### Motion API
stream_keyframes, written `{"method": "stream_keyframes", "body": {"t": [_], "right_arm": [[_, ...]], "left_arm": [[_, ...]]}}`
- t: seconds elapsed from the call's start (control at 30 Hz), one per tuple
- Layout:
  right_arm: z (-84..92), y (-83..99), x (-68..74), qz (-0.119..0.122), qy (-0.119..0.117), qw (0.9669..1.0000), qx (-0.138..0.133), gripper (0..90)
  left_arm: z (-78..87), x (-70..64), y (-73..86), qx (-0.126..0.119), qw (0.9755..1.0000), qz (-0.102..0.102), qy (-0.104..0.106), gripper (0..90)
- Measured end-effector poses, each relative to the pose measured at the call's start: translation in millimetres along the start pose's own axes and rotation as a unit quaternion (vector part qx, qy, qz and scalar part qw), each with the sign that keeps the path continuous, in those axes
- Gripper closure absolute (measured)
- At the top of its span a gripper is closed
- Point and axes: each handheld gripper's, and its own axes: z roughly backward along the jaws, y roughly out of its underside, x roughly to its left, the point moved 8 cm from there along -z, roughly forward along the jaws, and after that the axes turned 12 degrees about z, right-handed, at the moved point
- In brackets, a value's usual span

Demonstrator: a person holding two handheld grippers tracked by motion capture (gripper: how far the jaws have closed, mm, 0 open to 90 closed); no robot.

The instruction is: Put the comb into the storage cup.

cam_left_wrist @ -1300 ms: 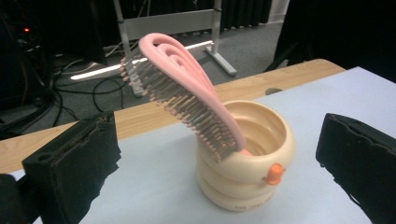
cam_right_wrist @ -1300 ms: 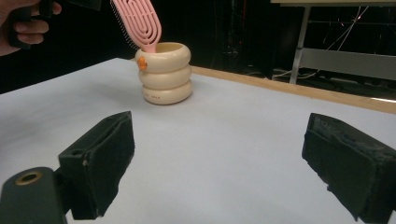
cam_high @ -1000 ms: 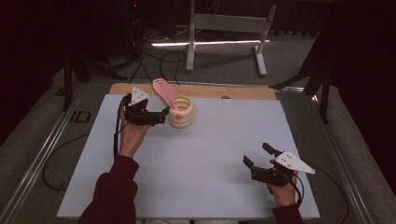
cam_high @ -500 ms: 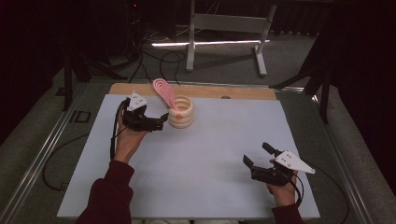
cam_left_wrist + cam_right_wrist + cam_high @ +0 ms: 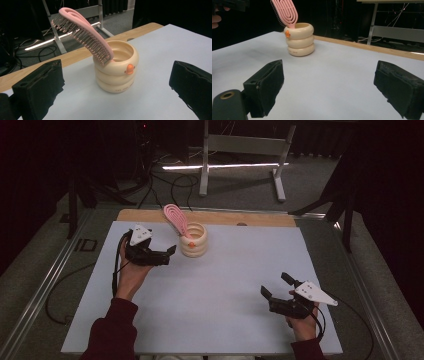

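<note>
So the left tool is sitting just short of the cream ringed cup, jaws spread wide with nothing between them. From the left gripper view the cup is dead ahead between the two black pads, a bit beyond their tips, not touching. The pink hairbrush stands handle-down in the cup, head leaning out over the rim toward that tool's side, bristles facing it.

Over on the right, the right tool hangs low over the white table, well apart from the cup, also wide open and empty.

My read: brush is in the cup, so that part looks done. If it's a grab instead, nothing's gripped yet, and the closing is all left to do.
</note>
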Motion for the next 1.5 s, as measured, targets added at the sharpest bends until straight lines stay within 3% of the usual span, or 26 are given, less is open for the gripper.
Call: {"method": "stream_keyframes", "body": {"t": [0.43, 0.77, 1.0, 1.27, 1.5], "right_arm": [[0.9, 0.1, -1.1, -0.001, 0.001, 1.0, 0.001, 9.4], [-0.3, -0.9, 1.6, 0.003, -0.002, 1.0, 0.001, 9.4], [-1.1, -2.0, 3.6, 0.002, -0.005, 1.0, 0.0, 9.4], [-3.7, -3.2, 8.2, 0.007, -0.01, 0.9999, 0.001, 9.5], [-5.7, -3.3, 9.8, 0.01, -0.012, 0.9999, 0.003, 9.5]], "left_arm": [[8.3, 4.8, 11.5, 0.0, 1.0, 0.002, -0.001, 0.2], [26.3, 4.4, 29.6, -0.011, 0.9999, 0.005, -0.003, 0.2], [40.1, 10.7, 45.3, -0.018, 0.9997, 0.018, -0.006, 0.2], [57.4, 18.8, 72.2, -0.025, 0.9992, 0.023, -0.023, 0.2], [76.3, 27.3, 89.6, -0.035, 0.998, 0.042, -0.032, 0.2]]}}
